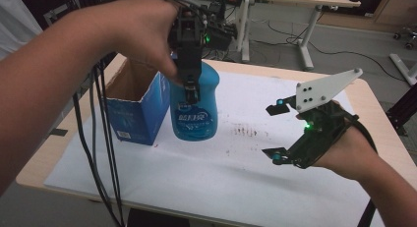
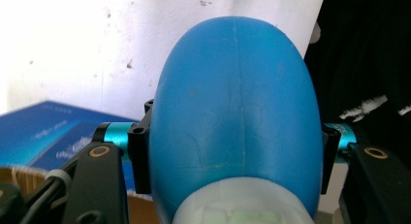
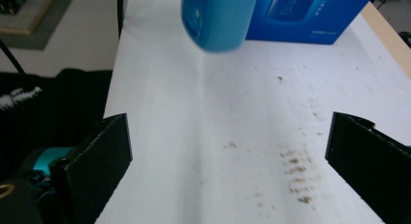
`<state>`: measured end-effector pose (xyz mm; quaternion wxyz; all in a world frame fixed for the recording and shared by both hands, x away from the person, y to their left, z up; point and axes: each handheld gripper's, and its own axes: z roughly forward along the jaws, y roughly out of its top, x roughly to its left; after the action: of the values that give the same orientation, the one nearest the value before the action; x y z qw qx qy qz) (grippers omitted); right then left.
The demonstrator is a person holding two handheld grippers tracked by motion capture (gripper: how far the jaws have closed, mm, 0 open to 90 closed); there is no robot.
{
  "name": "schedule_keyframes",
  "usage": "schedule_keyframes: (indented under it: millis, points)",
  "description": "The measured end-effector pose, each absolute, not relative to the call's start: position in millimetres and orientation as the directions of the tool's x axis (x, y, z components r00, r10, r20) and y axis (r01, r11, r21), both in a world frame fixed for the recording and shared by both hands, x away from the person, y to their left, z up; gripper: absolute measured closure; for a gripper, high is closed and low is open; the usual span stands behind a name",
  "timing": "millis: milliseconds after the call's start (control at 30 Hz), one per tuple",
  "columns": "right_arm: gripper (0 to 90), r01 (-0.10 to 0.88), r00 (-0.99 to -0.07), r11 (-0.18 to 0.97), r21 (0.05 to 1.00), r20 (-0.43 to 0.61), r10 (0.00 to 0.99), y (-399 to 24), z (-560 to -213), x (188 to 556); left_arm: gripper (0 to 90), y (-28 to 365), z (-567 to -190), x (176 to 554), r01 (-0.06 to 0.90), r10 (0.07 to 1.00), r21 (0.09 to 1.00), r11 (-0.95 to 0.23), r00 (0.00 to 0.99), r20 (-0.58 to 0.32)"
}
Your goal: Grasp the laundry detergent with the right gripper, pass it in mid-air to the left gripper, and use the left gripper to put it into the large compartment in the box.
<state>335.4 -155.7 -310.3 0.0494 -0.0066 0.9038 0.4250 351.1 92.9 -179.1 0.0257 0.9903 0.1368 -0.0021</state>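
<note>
A blue plastic bottle (image 1: 194, 114) with a printed label stands upright beside an open blue carton (image 1: 133, 114), and it appears to hang just above the white sheet (image 1: 236, 173). My left gripper (image 1: 192, 92) comes down from above and is shut on the bottle's shoulder. In the left gripper view the bottle (image 2: 235, 103) sits tight between the two jaws of the left gripper (image 2: 234, 156). My right gripper (image 1: 275, 131) is at the right of the table, apart from the bottle and open. The right gripper (image 3: 228, 161) has nothing between its jaws, and the bottle (image 3: 218, 18) is farther off.
The carton (image 3: 310, 13) is open at the top and stands at the table's left, touching or almost touching the bottle. Brown stains (image 3: 295, 173) mark the sheet. Black cables (image 1: 101, 153) hang over the left edge. Behind the table stand a desk leg (image 1: 307, 35) and the floor.
</note>
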Motion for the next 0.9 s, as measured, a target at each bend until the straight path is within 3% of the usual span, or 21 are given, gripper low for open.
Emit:
schedule_keyframes:
  millis: [233, 500, 900]
  points:
    - [0.7, -0.100, -0.990, 0.744, 0.660, -0.144, -0.005, -167, -284, 341, 38.4, 118, -142, 361, 0.428, 0.427, 0.072, -0.901, 0.904, -0.029]
    - [0.8, -0.123, -0.989, 0.835, 0.536, -0.134, -0.060, -173, -265, 348, 38.3, 150, -105, 369, 0.633, 0.633, 0.123, -0.764, 0.773, -0.043]
    - [0.8, -0.147, -0.988, 0.885, 0.441, -0.098, -0.116, -166, -257, 347, 38.3, 210, -92, 383, 0.903, 0.906, 0.116, -0.414, 0.421, -0.046]
